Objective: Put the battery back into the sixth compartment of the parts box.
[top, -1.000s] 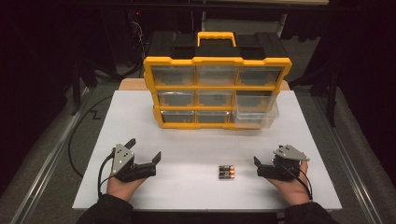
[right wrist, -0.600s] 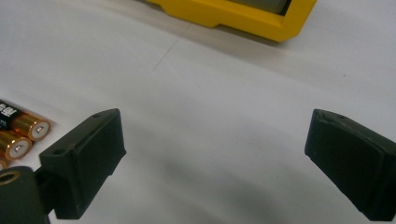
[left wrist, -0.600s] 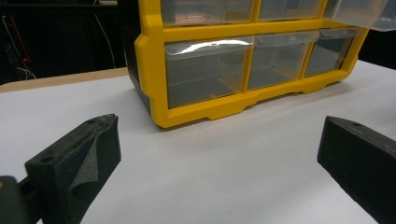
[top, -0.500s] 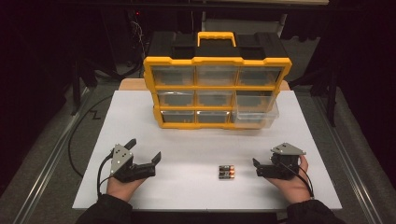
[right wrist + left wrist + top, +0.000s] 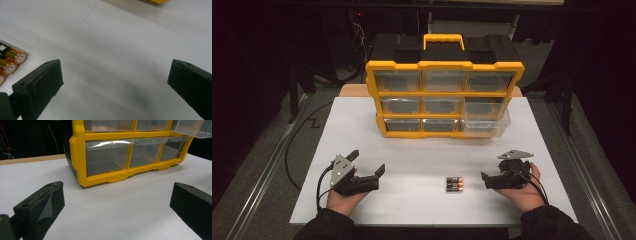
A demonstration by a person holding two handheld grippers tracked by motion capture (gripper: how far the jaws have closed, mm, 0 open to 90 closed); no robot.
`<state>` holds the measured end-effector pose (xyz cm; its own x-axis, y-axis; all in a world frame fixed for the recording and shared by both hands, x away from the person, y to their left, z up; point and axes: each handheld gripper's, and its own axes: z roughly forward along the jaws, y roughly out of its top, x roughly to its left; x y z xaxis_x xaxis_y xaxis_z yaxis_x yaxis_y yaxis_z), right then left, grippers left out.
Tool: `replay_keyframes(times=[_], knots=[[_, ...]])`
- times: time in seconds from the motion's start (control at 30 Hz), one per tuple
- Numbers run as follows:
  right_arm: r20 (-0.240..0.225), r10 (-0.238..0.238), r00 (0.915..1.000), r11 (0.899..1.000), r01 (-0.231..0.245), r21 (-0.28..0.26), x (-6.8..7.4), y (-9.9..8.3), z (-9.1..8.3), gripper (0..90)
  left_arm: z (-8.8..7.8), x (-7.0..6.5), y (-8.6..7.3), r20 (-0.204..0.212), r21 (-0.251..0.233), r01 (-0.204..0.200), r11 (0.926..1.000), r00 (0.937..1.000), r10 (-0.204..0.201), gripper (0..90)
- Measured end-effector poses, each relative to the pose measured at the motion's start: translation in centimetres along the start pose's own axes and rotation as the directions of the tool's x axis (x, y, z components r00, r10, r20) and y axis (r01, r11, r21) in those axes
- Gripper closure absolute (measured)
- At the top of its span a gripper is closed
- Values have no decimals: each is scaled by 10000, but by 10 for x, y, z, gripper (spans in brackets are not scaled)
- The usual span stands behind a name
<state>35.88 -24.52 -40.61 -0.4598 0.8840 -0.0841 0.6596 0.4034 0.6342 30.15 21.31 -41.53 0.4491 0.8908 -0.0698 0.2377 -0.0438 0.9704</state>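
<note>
Both tools rest low on the white tabletop, each in one of the person's hands, and both stand wide with nothing between their jaws. The right tool lies just to the right of the batteries, close to them but apart. Its grey three-cornered plate faces up, and its cable trails back over the palm. In the right gripper view the right tool spans bare white surface, and the batteries show at the left edge, just outside the left jaw, with their gold ends and metal caps turned toward the camera.

Those batteries lie side by side, touching one another, in a small pack of three. They sit well in front of the yellow organizer, roughly opposite its middle column of drawers.

Well to the left of the batteries sits the left tool, its jaws pointing toward the organizer. In the left gripper view the left tool frames the organizer across a stretch of bare tabletop, and the clear drawers of its bottom row look shut.

One clear drawer on the organizer's right side, in its lower rows, is pulled out toward the person, overhanging the tabletop. I cannot tell whether it holds anything.
</note>
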Motion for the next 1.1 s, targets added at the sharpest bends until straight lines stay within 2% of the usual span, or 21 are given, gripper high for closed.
replay_keyframes(times=[0.13,0.3,0.47,0.67,0.77,0.83,0.97,1.0,1.1], knots=[[-277,-55,9996,9996,63,290,-1,4,-1,12,1,0,0,123,62,137,9999,9998,-137,3],[-529,-32,9986,9968,75,800,3,6,-1,12,2,2,0,121,59,45,10000,9999,-45,3],[-548,-146,9984,9920,213,1245,4,9,1,12,0,0,2,263,-152,-21,9999,9997,25,3],[-564,-259,9981,9814,361,1886,2,12,2,12,0,-1,2,322,-123,-92,9999,9994,96,3],[-669,-437,9968,9716,579,2293,4,13,3,12,-1,-1,2,301,-128,-118,9998,9995,121,3],[-738,-732,9946,9631,897,2536,5,14,4,12,-1,-1,2,300,-120,-109,9999,9995,112,3],[-1058,-1249,9865,9374,1523,3133,9,16,6,12,0,0,2,315,-117,-93,9999,9995,97,3],[-1154,-1397,9834,9277,1708,3320,9,18,7,12,0,0,2,309,-121,-73,9999,9995,77,3],[-1344,-1533,9790,9086,1931,3704,11,21,8,12,0,0,2,297,-92,-76,9999,9995,79,3]])
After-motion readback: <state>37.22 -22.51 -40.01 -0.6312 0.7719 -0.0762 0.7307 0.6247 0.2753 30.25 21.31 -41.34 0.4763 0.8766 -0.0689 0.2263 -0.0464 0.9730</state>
